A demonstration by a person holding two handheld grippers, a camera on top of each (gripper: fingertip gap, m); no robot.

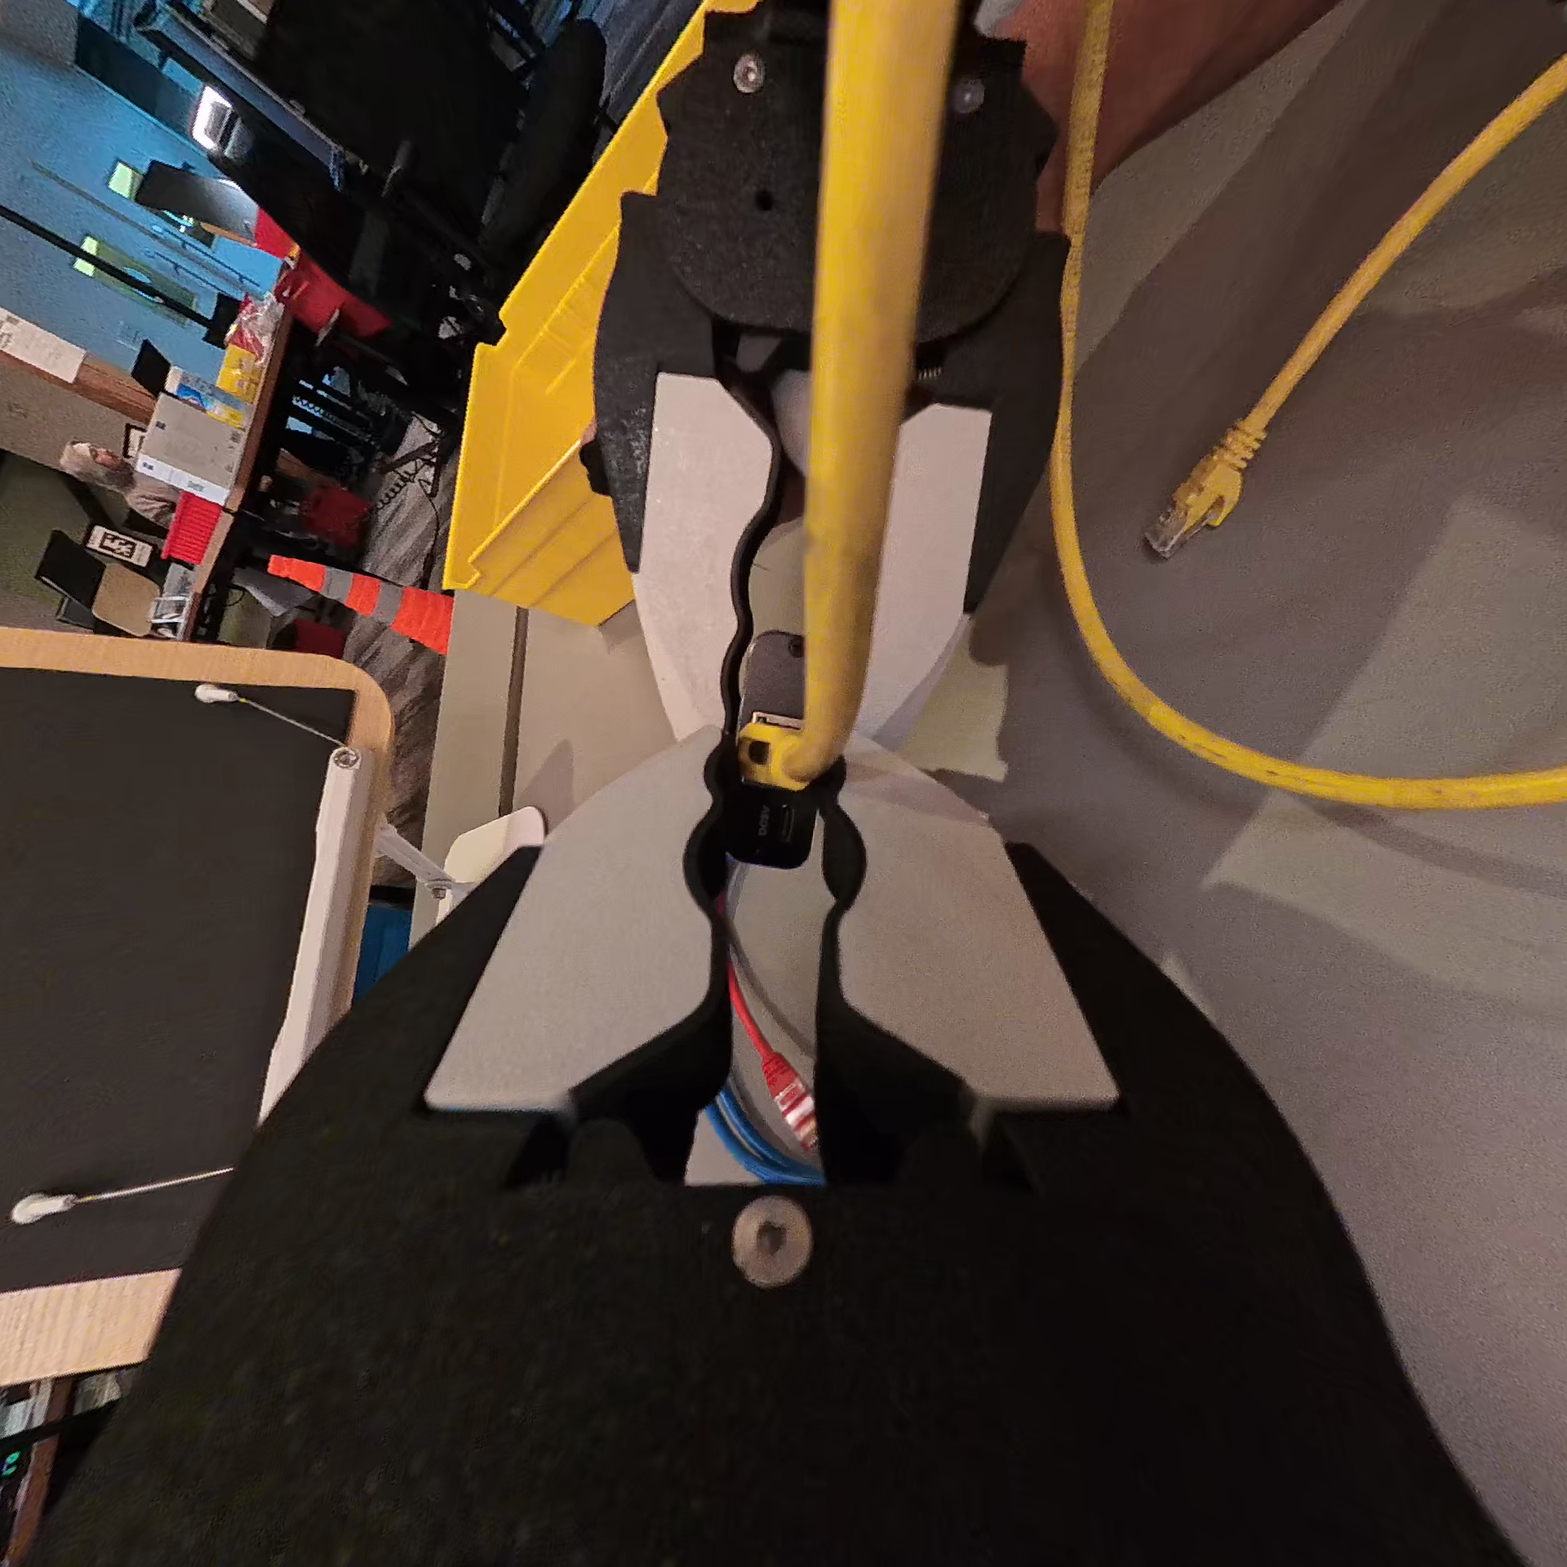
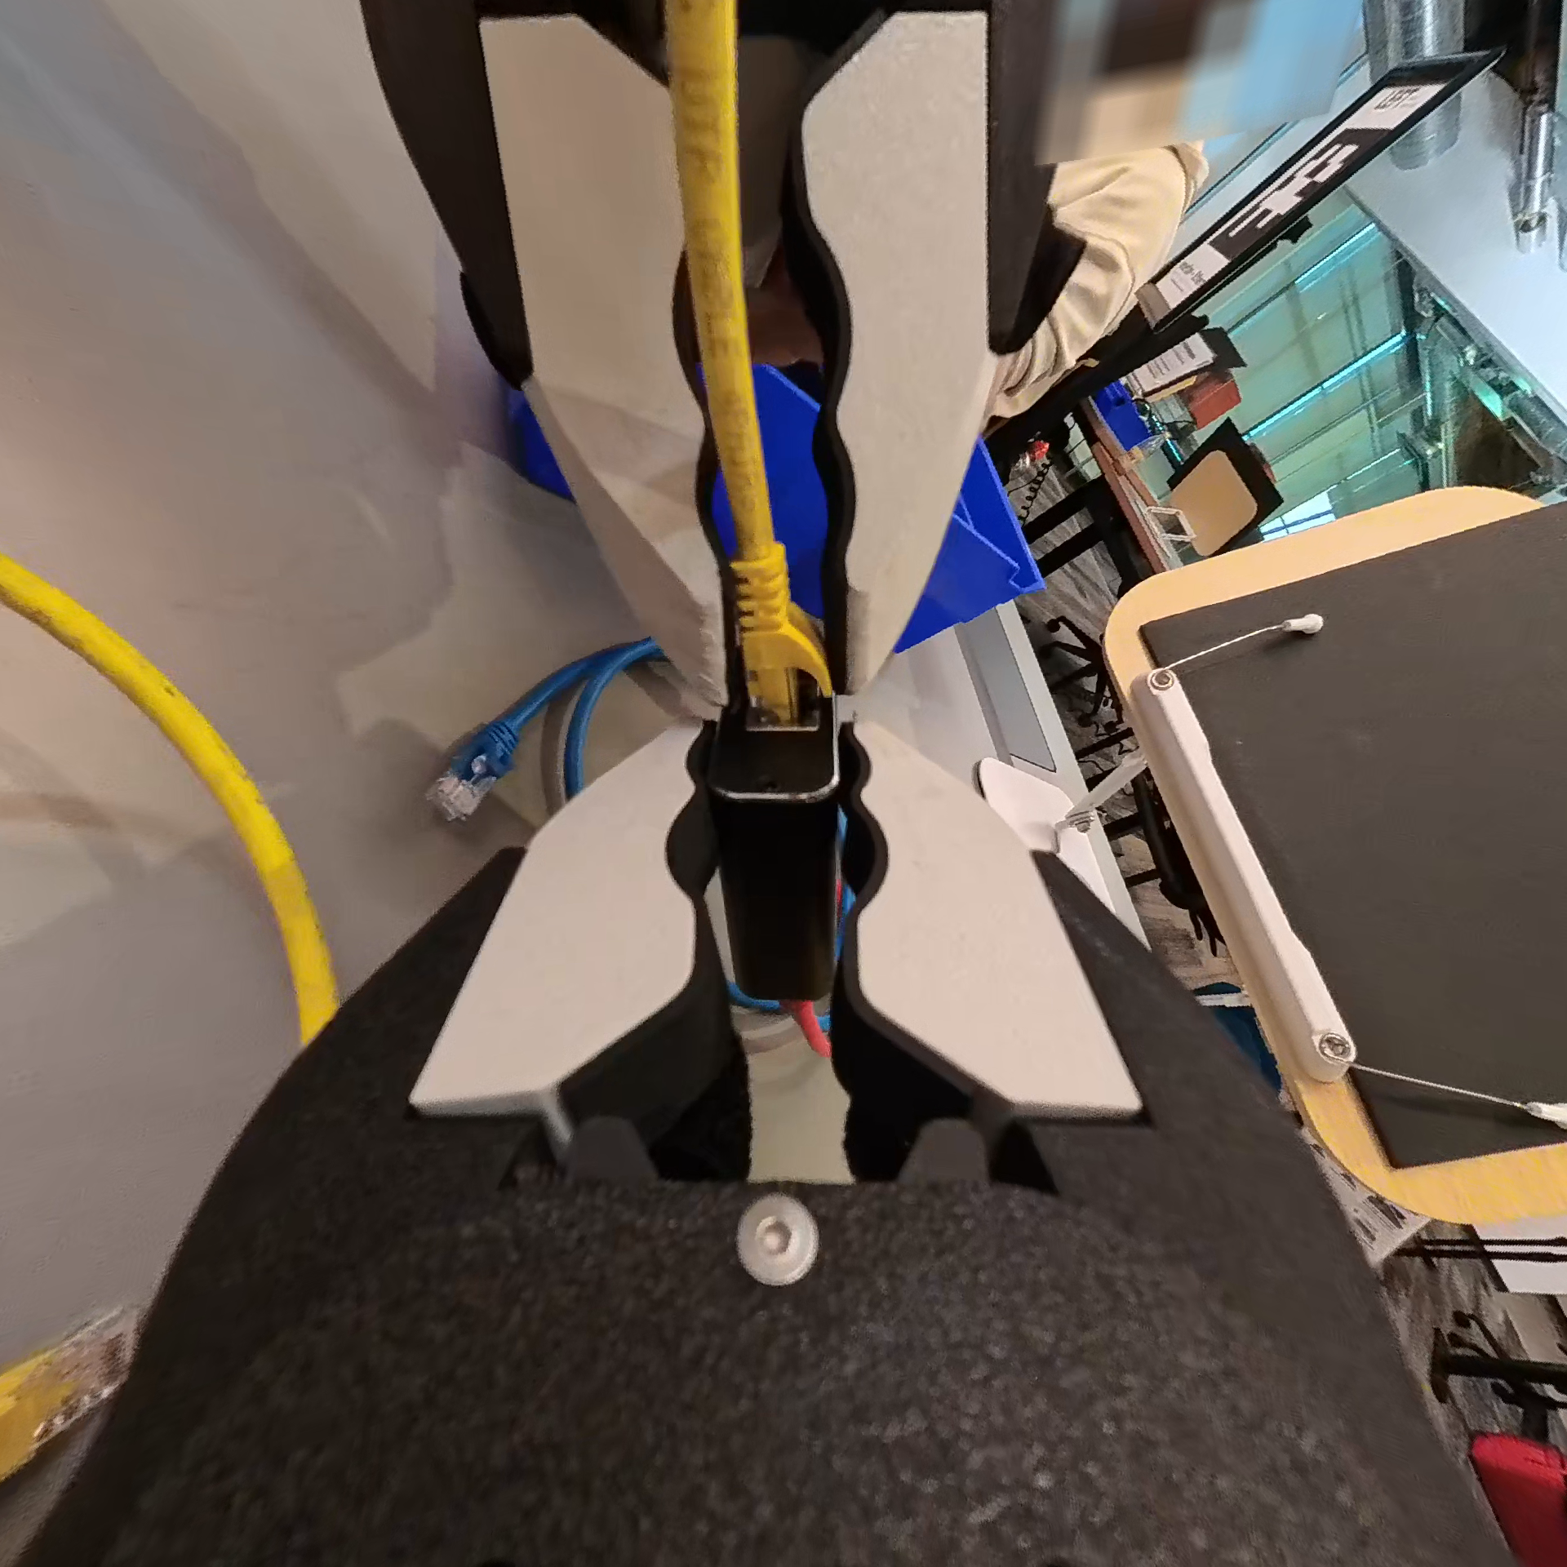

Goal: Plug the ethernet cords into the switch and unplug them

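My right gripper point(image 2: 776, 763) is shut on the small black switch point(image 2: 772, 865), held off the grey table. A yellow ethernet plug point(image 2: 776, 670) sits in the port at the switch's end. My left gripper point(image 2: 780, 687) faces the right one tip to tip, shut around that plug and its boot. In the left wrist view my left gripper point(image 1: 776, 784) pinches the yellow plug point(image 1: 763, 753) just in front of the switch point(image 1: 770, 674), which lies between the fingers of my right gripper point(image 1: 780, 704). The yellow cord point(image 1: 856, 381) runs up past the camera.
The cord's loose yellow end point(image 1: 1196, 500) lies on the grey table point(image 1: 1314, 1060). A blue cord with its plug point(image 2: 475, 772) and a red plug point(image 1: 793, 1102) lie below the grippers. A yellow bin point(image 1: 543, 424), a blue bin point(image 2: 958, 543) and a black-topped side table point(image 2: 1399, 805) stand near. The tips of both grippers are at nearly the same place.
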